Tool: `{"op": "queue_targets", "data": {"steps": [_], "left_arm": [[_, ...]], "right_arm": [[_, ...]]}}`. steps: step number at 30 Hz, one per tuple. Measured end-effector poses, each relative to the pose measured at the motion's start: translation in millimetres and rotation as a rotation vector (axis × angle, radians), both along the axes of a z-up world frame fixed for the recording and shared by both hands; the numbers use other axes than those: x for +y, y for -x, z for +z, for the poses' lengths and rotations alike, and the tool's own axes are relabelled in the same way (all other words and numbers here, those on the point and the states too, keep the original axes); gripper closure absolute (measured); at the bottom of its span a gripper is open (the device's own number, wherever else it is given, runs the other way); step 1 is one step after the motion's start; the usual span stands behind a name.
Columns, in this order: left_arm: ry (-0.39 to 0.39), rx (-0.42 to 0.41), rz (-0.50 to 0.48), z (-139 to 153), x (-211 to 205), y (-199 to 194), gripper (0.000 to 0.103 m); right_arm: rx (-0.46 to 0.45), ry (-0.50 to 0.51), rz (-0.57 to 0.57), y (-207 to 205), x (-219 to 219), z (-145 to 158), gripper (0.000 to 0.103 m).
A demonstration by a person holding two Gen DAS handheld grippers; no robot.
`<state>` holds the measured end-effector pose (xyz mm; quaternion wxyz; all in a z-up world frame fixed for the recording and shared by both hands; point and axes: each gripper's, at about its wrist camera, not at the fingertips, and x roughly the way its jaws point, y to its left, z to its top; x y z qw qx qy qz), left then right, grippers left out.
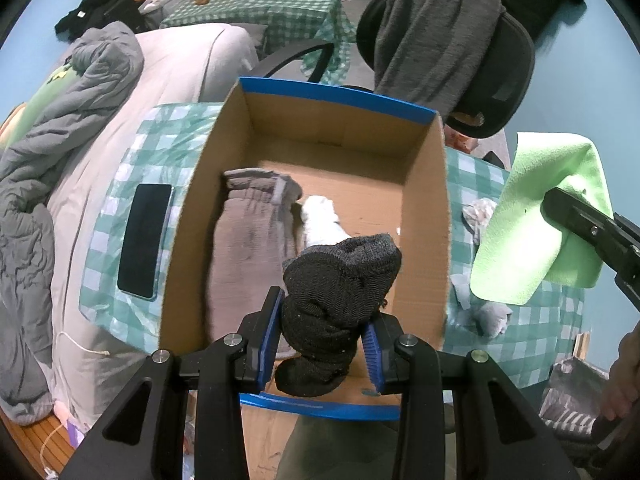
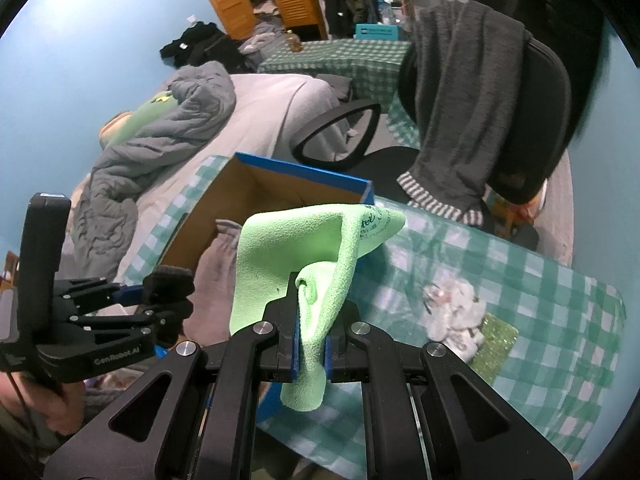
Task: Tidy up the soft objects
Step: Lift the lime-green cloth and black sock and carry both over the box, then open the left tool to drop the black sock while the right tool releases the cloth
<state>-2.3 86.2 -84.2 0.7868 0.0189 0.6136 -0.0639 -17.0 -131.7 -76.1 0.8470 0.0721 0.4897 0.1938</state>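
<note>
Left tongs [image 1: 324, 344] grip dark sock [image 1: 340, 304] | cardboard box [image 1: 428, 200]: grey cloth [image 1: 248, 240], white sock [image 1: 324, 224]

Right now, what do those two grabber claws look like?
Both are black frames of angled bars with round silver bolt heads. The left gripper has blue ribbed pads inside its fingers, and in the right wrist view its side reads "GenRobot.AI" in pale letters, with a tall black handle. The right gripper has the same blue pads.
</note>
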Motion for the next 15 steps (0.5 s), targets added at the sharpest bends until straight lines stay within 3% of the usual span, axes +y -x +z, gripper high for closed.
{"op": "queue_targets", "data": {"steps": [15], "left_arm": [[-0.015,0.010,0.045,-6,28,-13,0.066]], "right_arm": [[0.006,-0.001,0.078,-23,44,-6,0.095]]}}
